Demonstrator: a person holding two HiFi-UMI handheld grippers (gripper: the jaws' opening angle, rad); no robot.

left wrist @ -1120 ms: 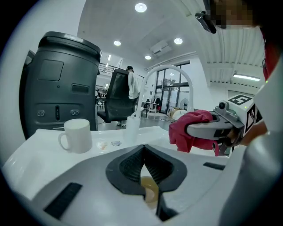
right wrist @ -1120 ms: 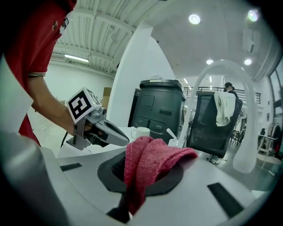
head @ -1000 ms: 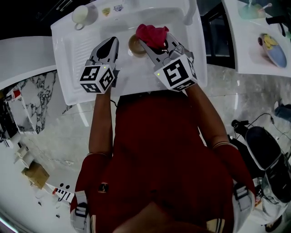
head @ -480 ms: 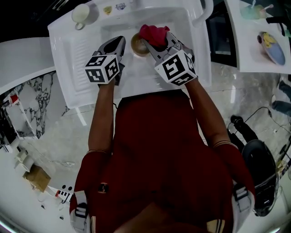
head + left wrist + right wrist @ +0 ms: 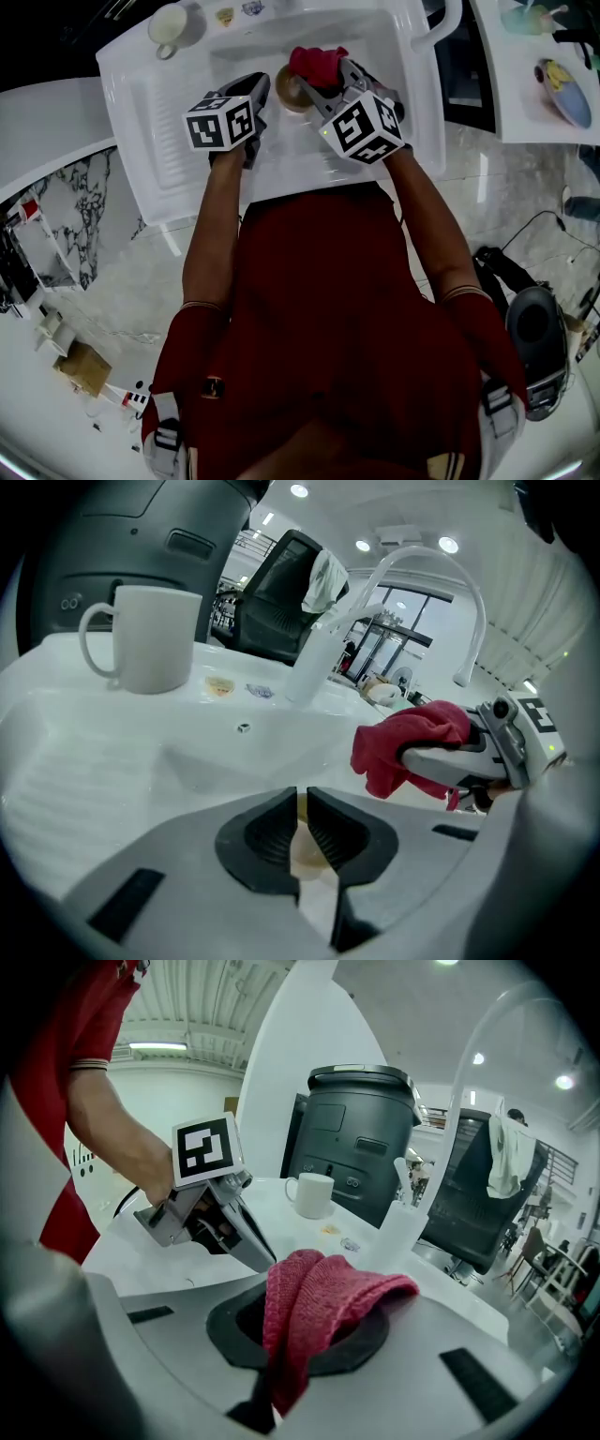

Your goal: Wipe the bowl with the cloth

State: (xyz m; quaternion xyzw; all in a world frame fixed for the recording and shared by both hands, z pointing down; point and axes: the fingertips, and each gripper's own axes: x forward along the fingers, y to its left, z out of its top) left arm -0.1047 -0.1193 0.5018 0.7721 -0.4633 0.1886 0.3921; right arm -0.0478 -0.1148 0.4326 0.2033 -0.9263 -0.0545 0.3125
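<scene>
The left gripper point(image 5: 265, 87) has slid over and pinched the bowl point(image 5: 290, 94) by its rim (steadying it), so the right gripper point(image 5: 324, 82), jaws clamping the cloth point(image 5: 317, 63), can wipe.

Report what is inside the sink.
A tan bowl, pinched by the left gripper, beside the red cloth held in the right gripper. The cloth covers part of the bowl.

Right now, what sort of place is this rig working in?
Likely a kitchen sink station, perhaps in a lab or showroom: a white sink with a ribbed drainboard, an arched faucet, and a mug on its edge. An office chair stands behind.
</scene>
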